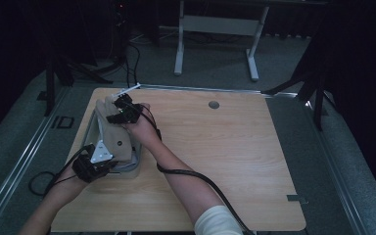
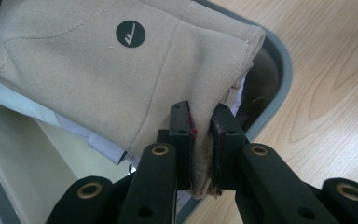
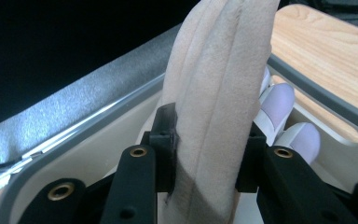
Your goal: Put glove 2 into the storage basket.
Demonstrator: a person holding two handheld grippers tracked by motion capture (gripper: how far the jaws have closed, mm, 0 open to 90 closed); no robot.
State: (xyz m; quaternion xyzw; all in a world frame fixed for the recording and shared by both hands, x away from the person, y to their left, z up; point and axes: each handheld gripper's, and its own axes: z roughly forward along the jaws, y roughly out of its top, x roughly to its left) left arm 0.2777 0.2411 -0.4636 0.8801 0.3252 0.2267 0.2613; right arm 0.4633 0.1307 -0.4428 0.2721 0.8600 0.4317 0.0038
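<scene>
A beige fleece glove (image 1: 116, 133) with a round dark logo (image 2: 130, 33) hangs stretched over a shallow cream bin with a grey rim (image 1: 131, 172) at the table's left side. My left gripper (image 1: 106, 159) is shut on the glove's cuff edge (image 2: 202, 140), low at the bin's near end. My right gripper (image 1: 121, 110) is shut on the glove's bunched fingers (image 3: 214, 93), over the bin's far end. In the right gripper view the glove fingers stand upright between the jaws. The bin's grey rim (image 2: 282, 70) curves just behind the cuff.
Pale white glove fingers (image 3: 279, 100) lie inside the bin (image 3: 317, 98) under the beige glove. The wooden table (image 1: 225, 156) spreads to the right, with a round grommet (image 1: 214, 105) near its far edge. A desk frame (image 1: 178, 49) stands on the floor beyond. A cable (image 1: 191, 174) trails along the right forearm.
</scene>
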